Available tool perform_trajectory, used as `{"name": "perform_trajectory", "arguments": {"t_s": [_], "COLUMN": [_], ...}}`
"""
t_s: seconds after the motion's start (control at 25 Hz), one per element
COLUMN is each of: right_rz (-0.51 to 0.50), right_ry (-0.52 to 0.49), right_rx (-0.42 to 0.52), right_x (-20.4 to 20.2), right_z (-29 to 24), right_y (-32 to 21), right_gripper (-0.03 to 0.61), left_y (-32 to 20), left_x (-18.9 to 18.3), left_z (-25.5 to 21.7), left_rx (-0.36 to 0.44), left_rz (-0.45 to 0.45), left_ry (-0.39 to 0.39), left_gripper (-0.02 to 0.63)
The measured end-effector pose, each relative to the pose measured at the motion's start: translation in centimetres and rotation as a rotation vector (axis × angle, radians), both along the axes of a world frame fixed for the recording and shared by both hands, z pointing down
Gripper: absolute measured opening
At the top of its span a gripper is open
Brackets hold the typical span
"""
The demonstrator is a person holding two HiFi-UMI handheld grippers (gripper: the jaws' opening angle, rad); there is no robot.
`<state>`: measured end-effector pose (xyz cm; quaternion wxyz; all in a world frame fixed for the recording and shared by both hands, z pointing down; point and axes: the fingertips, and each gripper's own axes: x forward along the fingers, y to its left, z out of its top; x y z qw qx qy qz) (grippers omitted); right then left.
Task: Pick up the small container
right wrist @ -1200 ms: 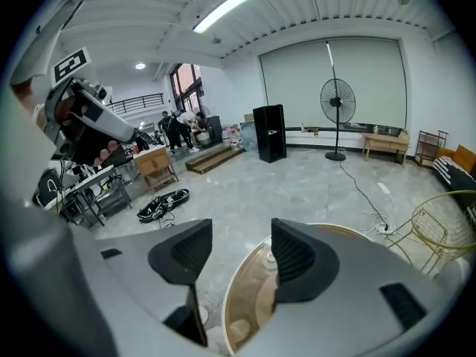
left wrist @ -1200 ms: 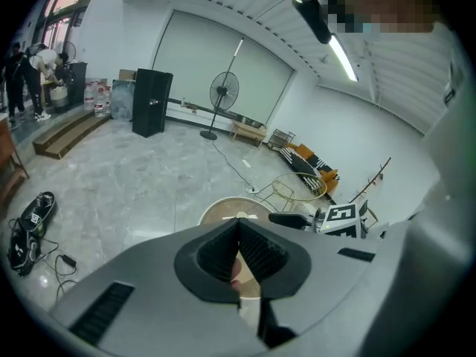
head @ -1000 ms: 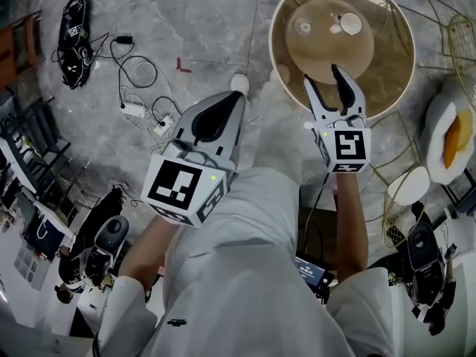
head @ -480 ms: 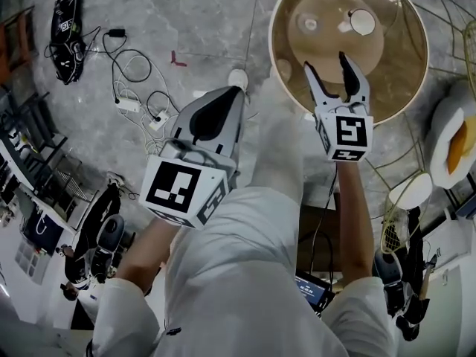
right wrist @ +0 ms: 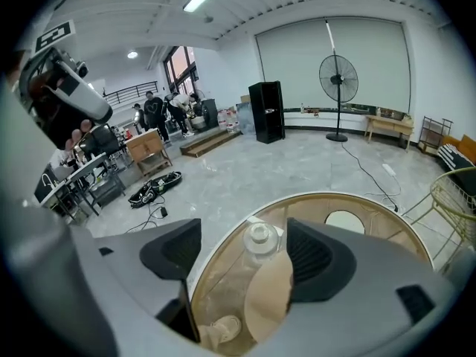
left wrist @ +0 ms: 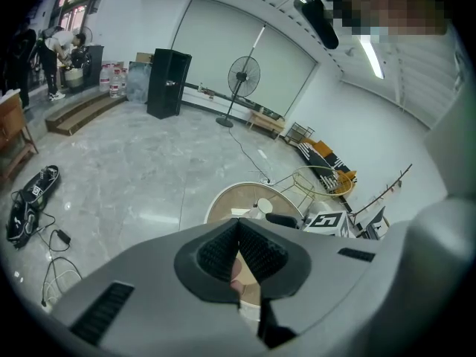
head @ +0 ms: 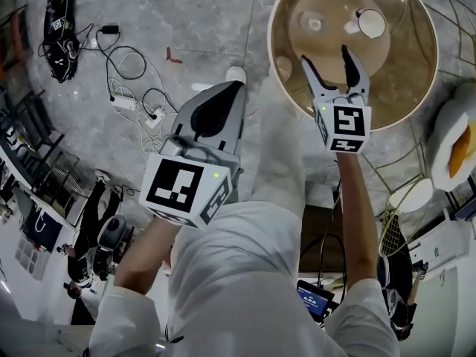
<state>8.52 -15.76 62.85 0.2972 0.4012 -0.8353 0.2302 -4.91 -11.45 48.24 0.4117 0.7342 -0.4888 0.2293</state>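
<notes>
The container (right wrist: pixel 260 240), a squat clear one with its lid up, stands on the round glass table (head: pixel 272 36) towards the far left of the top. It lies straight ahead of the right gripper (head: pixel 324 54) and lower than it, framed in the gap between the jaws in the right gripper view. Those jaws have just been opening and stand wide apart with nothing between the pads (the container is well beyond the tips, not yet inside them). A white disc (head: pixel 372 23) sits to the container's right, apart from it, so I judge the right-hand jaw has room to pass between the two. The container is upright and round, so it offers no long axis to line up with; a reach forward and down with the jaws astride it should do. The left gripper (head: pixel 234 94) hangs off the table over the floor, its jaws closed together on nothing, and is plainly the farther of the two.
</notes>
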Motion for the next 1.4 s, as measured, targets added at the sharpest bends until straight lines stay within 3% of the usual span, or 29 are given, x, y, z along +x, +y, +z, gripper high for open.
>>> {"name": "perform_trajectory", "arguments": {"t_s": [0.28,0.52,1.08,1.4], "right_rz": [-0.035,-0.002,-0.029,-0.01], "right_ry": [0.03,0.061,0.07,0.084], "right_rx": [-0.027,-0.003,0.002,0.015], "right_x": [-0.7,-0.2,-1.1,-1.0], "right_z": [3.5,6.8,11.3,14.3], "right_y": [-0.4,-1.5,-2.5,-3.5], "right_gripper": [0.357,0.368,0.462,0.456], "left_y": [-0.4,-0.3,0.5,1.6], "left_x": [-0.2,-0.1,-0.2,-0.6], "left_z": [2.4,5.2,7.7,9.5], "left_rx": [-0.015,-0.028,-0.044,-0.062], "left_rz": [-0.024,-0.034,-0.072,-0.078], "left_ry": [-0.001,-0.012,-0.011,-0.012], "left_gripper": [0.018,0.018,0.018,0.018]}}
